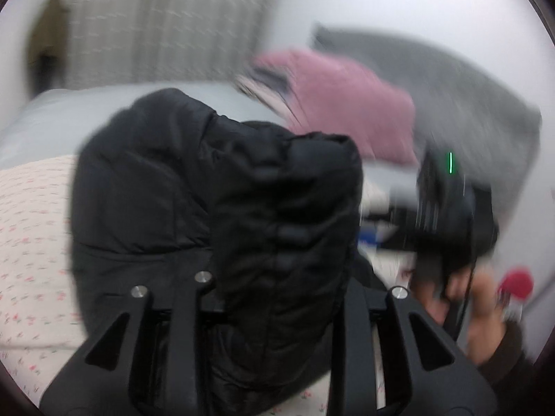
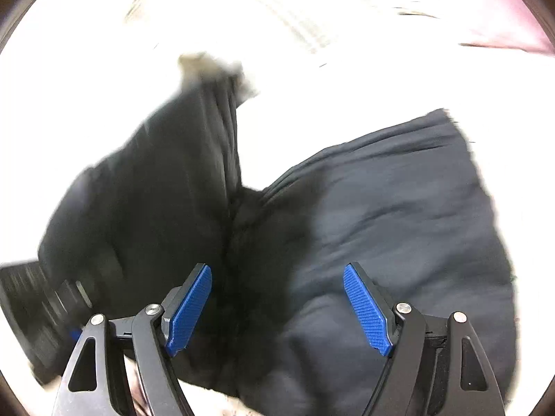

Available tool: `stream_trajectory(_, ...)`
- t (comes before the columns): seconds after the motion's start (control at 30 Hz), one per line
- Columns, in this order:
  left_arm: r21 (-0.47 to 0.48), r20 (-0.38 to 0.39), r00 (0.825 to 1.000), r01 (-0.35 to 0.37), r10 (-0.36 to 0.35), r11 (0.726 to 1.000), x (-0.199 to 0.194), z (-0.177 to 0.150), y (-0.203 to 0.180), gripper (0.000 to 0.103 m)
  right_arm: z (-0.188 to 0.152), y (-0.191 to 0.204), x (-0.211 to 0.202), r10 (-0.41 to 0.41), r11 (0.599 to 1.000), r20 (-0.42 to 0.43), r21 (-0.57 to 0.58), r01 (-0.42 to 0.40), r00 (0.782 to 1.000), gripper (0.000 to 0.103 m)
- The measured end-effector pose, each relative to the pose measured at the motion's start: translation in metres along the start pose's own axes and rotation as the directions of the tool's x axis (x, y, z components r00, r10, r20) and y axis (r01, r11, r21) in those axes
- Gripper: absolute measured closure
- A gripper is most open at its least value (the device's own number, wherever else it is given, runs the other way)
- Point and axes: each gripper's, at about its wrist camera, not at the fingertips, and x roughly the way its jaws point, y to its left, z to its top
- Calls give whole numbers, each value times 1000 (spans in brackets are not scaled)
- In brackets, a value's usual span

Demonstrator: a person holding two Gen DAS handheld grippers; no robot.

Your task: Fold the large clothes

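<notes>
While the black quilted puffer jacket (image 2: 347, 208) lies soft and puffy on the floral bedsheet (image 1: 31, 242), the left gripper (image 1: 277, 294) has a thick fold of it between its jaws, and the right gripper (image 2: 277, 308), held by a hand (image 1: 475, 305), hovers wide open and empty above it.

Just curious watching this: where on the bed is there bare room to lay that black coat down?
Floral sheet left of the black coat is bare. Crowded toward the pink pillow and grey pillow.
</notes>
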Motion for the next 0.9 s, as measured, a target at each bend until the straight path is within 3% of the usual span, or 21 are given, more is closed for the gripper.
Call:
stream_trajectory(0.13,114,-185,977,129,-106,985,52,-36,-22,58,17,-42,-30,-17,990,79,138,6,997,23)
stream_trajectory(0.23,198,-238,959,201,-152,959,62,-56,-35,56,16,-47,-35,28,983,103,175,-46,994,23)
stream_trajectory(0.3,234,-268,948,236,-170,943,57,-58,-40,48,12,-39,-27,64,983,83,166,-77,995,23)
stream_trajectory(0.37,235,-302,929,289,-213,928,44,-57,-43,33,3,-26,-12,65,987,41,147,-70,997,23)
stream_trajectory(0.43,237,-324,912,336,-252,912,29,-54,-45,28,4,-23,-3,42,990,8,136,-43,999,23)
stream_trajectory(0.57,273,-302,899,401,-318,874,-19,-44,-40,28,10,-22,13,-7,992,-16,128,9,1000,23)
stream_trajectory(0.63,284,-265,902,411,-341,866,-41,-39,-33,28,11,-19,10,-18,993,8,113,17,1000,23)
stream_trajectory(0.7,289,-194,924,374,-329,881,-61,-35,-17,26,16,-13,8,-18,997,22,82,16,1000,23)
stream_trajectory(0.8,223,-93,960,277,-263,934,-69,-25,22,22,9,-20,-13,-64,995,8,75,63,998,23)
stream_trajectory(0.9,73,-89,977,202,-195,977,-45,-24,68,22,8,-31,-8,-70,991,-26,113,73,997,23)
